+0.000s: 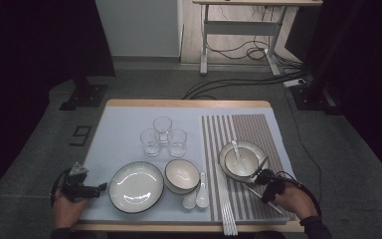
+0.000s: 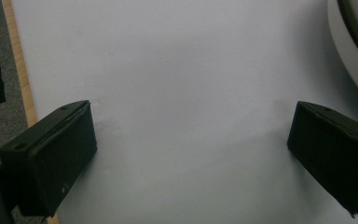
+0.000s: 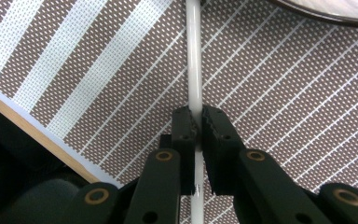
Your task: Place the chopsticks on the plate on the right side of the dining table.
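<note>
A pale blue table mat [image 1: 124, 124] covers the wooden table, and a brown-and-white striped woven placemat [image 1: 248, 129] lies over its right half. On the near left sits a wide white plate with a dark rim [image 1: 136, 186], then a smaller white bowl [image 1: 181, 175] with two white ceramic spoons [image 1: 197, 197] near it; three clear drinking glasses [image 1: 163, 135] cluster farther back. On the placemat a white bowl on a plate [image 1: 240, 160] already holds a spoon, so that setting looks largely laid. More white chopsticks [image 1: 227, 214] wait at the placemat's near left edge. The right gripper [image 3: 197, 122] is pinching a slim white chopstick [image 3: 194, 56] just near that bowl, apparently to place it. The left gripper [image 2: 191, 140] rests spread over bare mat, left of the plate.
</note>
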